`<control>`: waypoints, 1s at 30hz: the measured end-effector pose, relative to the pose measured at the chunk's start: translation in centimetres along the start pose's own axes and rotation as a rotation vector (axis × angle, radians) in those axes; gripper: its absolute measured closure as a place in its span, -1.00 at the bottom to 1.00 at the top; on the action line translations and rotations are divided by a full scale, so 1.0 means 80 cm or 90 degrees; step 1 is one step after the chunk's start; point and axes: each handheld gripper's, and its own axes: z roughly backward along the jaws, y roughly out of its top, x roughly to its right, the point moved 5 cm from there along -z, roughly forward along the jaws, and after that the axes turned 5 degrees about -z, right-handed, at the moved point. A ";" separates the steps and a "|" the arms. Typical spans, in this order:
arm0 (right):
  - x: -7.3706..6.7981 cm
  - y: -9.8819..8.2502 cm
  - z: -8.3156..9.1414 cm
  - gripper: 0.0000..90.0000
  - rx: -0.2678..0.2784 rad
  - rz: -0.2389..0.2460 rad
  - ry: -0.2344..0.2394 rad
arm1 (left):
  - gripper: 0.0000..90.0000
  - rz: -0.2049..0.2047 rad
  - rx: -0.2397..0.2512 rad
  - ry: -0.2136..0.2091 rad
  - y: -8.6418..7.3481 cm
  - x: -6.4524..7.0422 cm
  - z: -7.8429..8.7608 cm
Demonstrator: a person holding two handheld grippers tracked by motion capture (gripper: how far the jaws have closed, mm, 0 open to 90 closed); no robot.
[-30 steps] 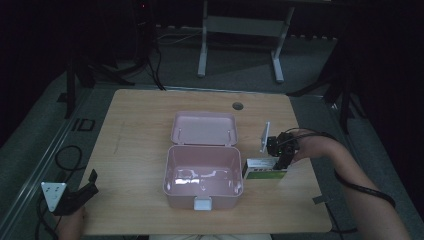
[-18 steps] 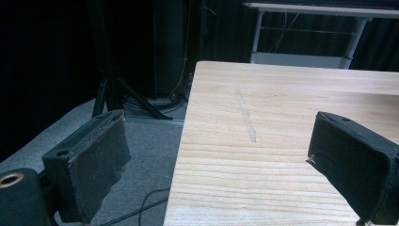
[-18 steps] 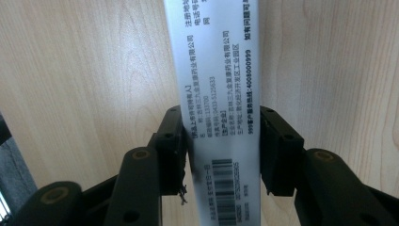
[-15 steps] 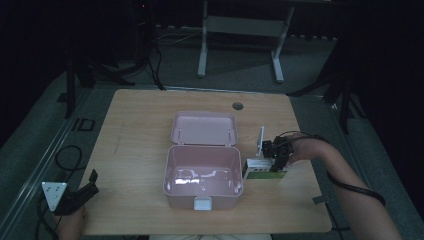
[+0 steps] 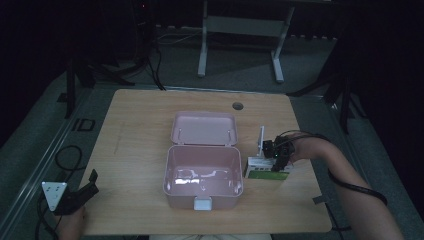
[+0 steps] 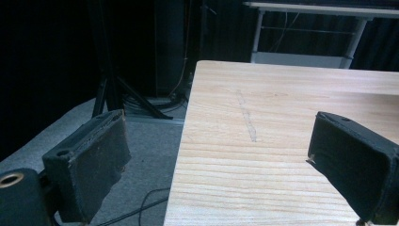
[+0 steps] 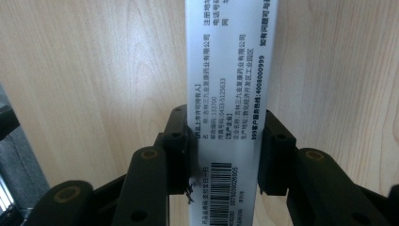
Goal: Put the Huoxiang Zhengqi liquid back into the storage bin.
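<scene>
At the near left corner of the pale wooden worktop [image 5: 135, 150], my left gripper [image 6: 221, 160] hangs with its jaws spread wide and nothing between them. At centre sits an open pink plastic lunch box [image 5: 202, 177], lid laid back. Just right of it, my right gripper [image 7: 225, 155] clamps its jaws on a white-and-green printed carton [image 7: 230, 94] resting on the worktop.

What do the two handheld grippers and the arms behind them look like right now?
Both grippers are black with two blocky jaws. The left gripper carries a grey three-cornered plate; its worn pads look scuffed. The right gripper trails a black cable along a bare, sleeveless forearm.
</scene>
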 end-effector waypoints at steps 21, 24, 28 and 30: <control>-0.034 -0.006 0.072 0.38 -0.002 -0.027 0.008 | -0.87 0.001 0.000 0.003 0.000 0.000 0.000; -0.039 -0.010 0.087 0.38 -0.003 -0.032 0.001 | -0.87 0.002 0.000 0.004 0.000 0.000 0.000; -0.047 -0.016 0.107 0.38 0.000 -0.042 -0.007 | -0.87 0.001 -0.001 0.005 0.000 0.000 0.000; -0.050 -0.018 0.116 0.38 0.003 -0.047 -0.010 | -0.87 0.002 0.000 0.006 0.000 0.000 0.000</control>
